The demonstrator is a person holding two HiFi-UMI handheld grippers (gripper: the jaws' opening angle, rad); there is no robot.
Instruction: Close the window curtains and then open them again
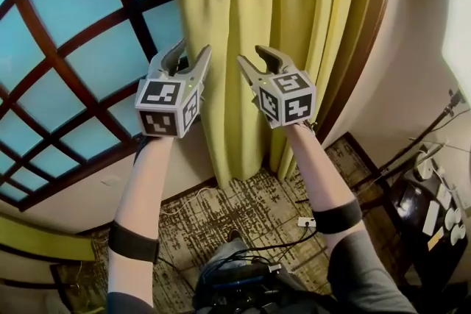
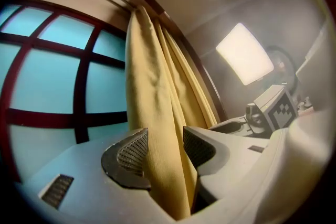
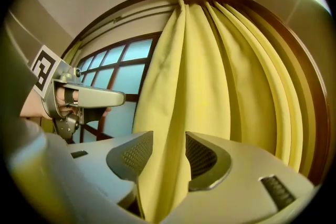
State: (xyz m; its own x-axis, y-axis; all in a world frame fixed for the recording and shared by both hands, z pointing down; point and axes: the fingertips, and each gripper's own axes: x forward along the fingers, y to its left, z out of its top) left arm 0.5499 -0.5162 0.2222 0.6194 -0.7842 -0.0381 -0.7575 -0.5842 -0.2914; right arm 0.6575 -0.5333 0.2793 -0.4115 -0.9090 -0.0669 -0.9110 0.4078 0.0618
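Head view, entry one: my left gripper [image 1: 190, 55], forearm stretched forward and level, sits at the left edge of the yellow curtain [image 1: 250, 4], which hangs bunched right of the window [image 1: 81, 48]. Its jaws are partly apart, a fold in the gap, unpinched. Entry two: right gripper [image 1: 254, 59], just beside it, same pose, jaws likewise loose around a fold.

We wear black forearm bands [image 1: 133, 242]; our grey left gripper [image 1: 190, 52] and right gripper [image 1: 252, 56] bear black-and-white marker cubes [image 1: 168, 108].

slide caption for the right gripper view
Right gripper, jaws apart around a yellow curtain fold, beside the window
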